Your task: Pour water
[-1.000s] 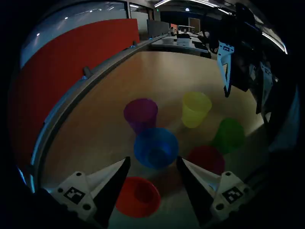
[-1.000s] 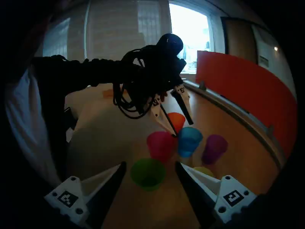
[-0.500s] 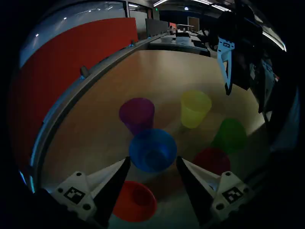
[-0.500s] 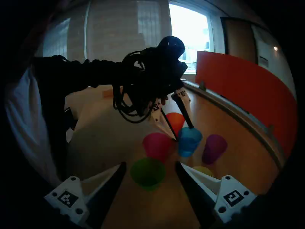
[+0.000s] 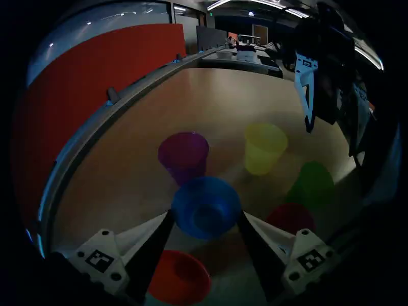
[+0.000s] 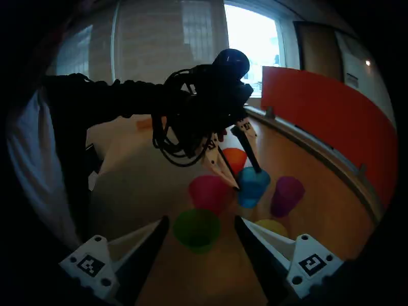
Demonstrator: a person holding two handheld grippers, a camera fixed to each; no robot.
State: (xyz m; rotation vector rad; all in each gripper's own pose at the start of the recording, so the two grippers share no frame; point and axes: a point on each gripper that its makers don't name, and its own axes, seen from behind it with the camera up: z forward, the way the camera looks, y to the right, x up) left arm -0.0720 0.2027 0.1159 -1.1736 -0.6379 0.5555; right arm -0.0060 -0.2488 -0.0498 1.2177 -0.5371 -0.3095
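Six plastic cups stand close together on a wooden table (image 5: 214, 102). My left gripper (image 5: 205, 214) is open, and the rim of the blue cup (image 5: 205, 204) sits right between its fingertips. The right gripper view shows the left gripper (image 6: 248, 178) straddling that blue cup (image 6: 252, 187) from above. My right gripper (image 6: 200, 219) is open, and the green cup (image 6: 196, 232) stands just ahead, between its fingers. From the left gripper view, the right gripper (image 5: 331, 140) hangs above the green cup (image 5: 312, 183). I cannot see water in any cup.
Around the blue cup stand a purple cup (image 5: 183, 155), a yellow cup (image 5: 264, 148), a pink cup (image 6: 209, 193) and an orange cup (image 6: 234, 159). A red partition (image 5: 92, 76) with a grey rail runs along the table's edge. A person's dark sleeve (image 6: 117, 97) and cables reach over the table.
My left gripper has moved forward and down, so the blue cup now sits between its fingertips. The right gripper has barely moved.
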